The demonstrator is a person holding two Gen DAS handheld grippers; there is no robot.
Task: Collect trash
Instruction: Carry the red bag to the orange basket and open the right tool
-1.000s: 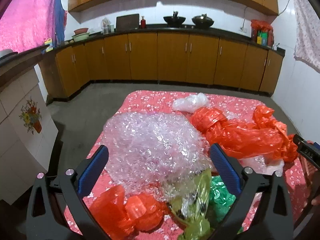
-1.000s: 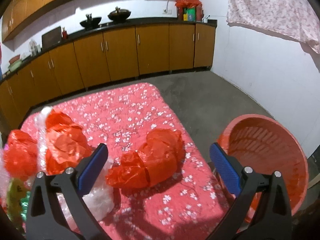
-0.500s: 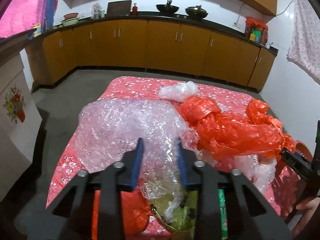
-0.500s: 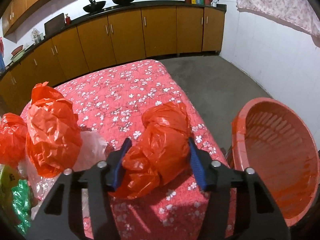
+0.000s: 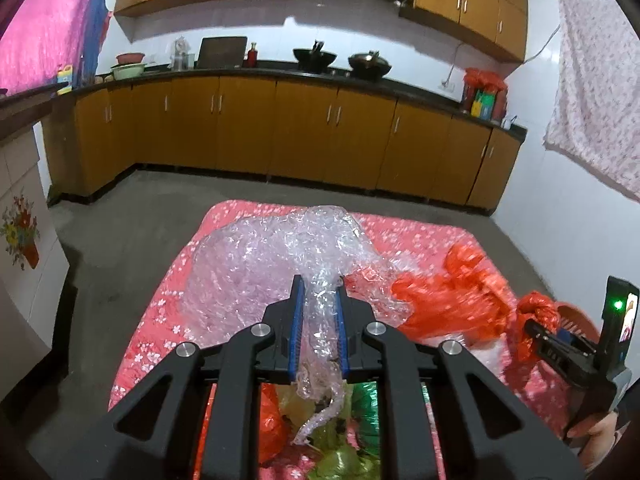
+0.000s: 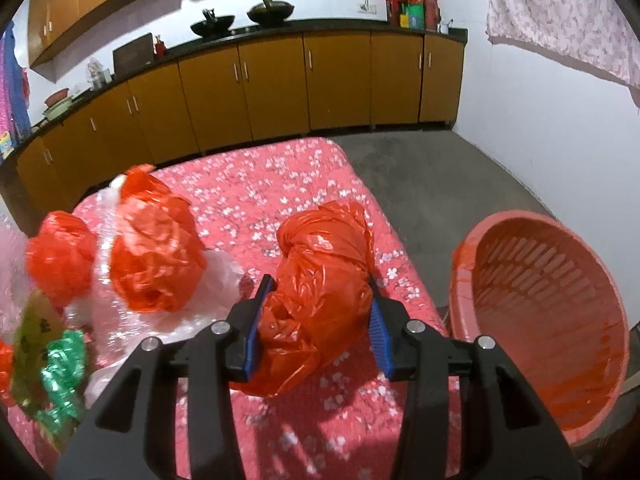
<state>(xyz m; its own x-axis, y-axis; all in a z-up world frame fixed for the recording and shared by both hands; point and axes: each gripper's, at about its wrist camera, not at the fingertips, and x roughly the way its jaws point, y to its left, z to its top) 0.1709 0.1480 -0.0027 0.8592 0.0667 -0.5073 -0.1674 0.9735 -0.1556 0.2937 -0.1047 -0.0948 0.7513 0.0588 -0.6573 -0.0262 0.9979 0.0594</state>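
Both grippers, spread wide a second ago, now grip trash over the worktop (image 6: 304,184): left gripper (image 5: 319,292) pinches bubble wrap (image 5: 280,256), right gripper (image 6: 318,300) is closing on the red bag (image 6: 324,276), basket (image 6: 540,320) beside.

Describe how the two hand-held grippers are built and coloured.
Both the left hand-held gripper and the right hand-held gripper have matte black angular linkage arms with silver round pivot bolts and ribbed blue pads. A lit green light shows on the right unit's upright black housing.
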